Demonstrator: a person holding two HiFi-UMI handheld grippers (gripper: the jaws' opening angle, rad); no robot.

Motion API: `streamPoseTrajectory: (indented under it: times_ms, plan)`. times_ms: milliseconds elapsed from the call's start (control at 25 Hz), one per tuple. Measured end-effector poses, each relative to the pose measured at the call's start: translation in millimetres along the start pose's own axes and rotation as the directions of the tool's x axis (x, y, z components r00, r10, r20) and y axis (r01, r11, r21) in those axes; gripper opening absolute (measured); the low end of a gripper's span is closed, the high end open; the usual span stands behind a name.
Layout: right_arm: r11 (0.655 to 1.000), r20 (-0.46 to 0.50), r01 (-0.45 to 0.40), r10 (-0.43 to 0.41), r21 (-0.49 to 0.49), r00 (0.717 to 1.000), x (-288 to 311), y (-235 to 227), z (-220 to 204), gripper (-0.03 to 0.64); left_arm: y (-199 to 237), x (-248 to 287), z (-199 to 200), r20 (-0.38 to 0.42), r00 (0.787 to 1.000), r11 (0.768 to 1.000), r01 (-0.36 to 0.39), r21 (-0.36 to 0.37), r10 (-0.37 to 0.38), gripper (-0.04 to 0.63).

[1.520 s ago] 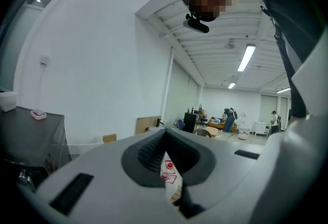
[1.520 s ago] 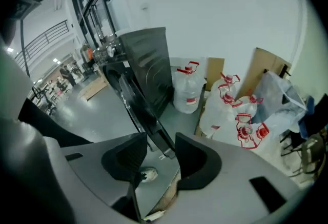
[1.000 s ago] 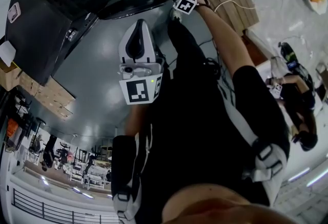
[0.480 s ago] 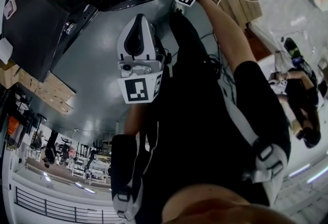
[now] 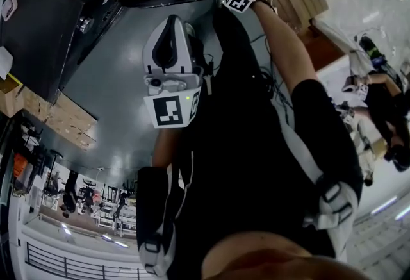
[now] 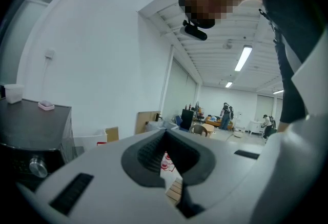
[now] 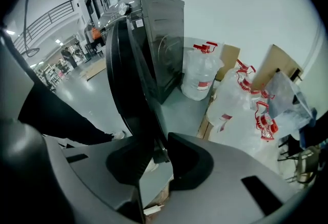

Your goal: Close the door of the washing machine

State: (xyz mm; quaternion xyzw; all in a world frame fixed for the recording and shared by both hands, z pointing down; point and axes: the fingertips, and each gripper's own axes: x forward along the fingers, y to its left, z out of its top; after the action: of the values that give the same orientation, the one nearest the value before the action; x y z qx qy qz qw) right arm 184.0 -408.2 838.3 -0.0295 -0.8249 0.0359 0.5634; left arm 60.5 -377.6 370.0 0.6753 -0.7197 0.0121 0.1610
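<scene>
A: Where is the door at this moment?

B: It stands open, swung out from the front of the washing machine. In the right gripper view we see it almost from its edge, a black round panel. The dark machine is just behind it, farther away.

A: And the right gripper?

B: It is at the near edge of the door. Its jaws have just been closing, and the rim of the door stands between them. The two pads seem to lie on it from both sides, so I read it as a grip on the door. In the head view the person's arm is stretched to the far side, to this same place.

A: What does the left gripper do?

B: Nothing with the door. It is held in the air near the person's body. Its jaws are a little apart, only a narrow slit, and nothing is between them.

A: What is around the machine?

B: To the right of it, by the white wall, are large water bottles with red caps. Nearer are clear plastic bags with red marks, and cardboard leans on the wall. The floor is grey and shiny.
</scene>
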Motion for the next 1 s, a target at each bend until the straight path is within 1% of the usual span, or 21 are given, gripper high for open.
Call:
streamPoseTrajectory:
  times_ms: [160,360,560,720,840,1000]
  plan:
    - [0.998,0.002,0.035,-0.035,0.05,0.999,-3.3,32.8,-11.5,0.081,4.8,-34.9,-9.0,0.007,0.999,0.999,0.034,0.005,-0.034,0.005]
    - [0.994,-0.028,0.084,-0.082,0.068,0.996,-18.5,45.3,-16.6,0.073,10.9,-56.1,-10.6,0.026,0.996,0.996,0.083,0.019,-0.083,0.005]
    - [0.984,-0.039,0.122,-0.118,0.133,0.992,-12.0,79.6,-29.0,0.069,12.5,-97.8,-34.0,-0.003,0.988,0.985,0.154,0.073,-0.154,0.005]
    - [0.979,-0.055,0.146,-0.139,0.146,0.989,-14.4,106.0,-37.1,0.064,10.3,-125.7,-40.7,0.017,0.989,0.988,0.15,0.031,-0.15,0.005]
    - [0.978,-0.054,0.145,-0.139,0.152,0.989,-14.3,133.3,-36.9,0.063,10.8,-151.3,-48.2,0.017,0.99,0.99,0.14,0.031,-0.141,0.005]
    - [0.975,-0.035,0.153,-0.149,0.163,0.988,-9.7,157.7,-34.8,0.06,13.6,-176.6,-53.6,0.039,0.995,0.995,0.094,0.023,-0.095,0.005]
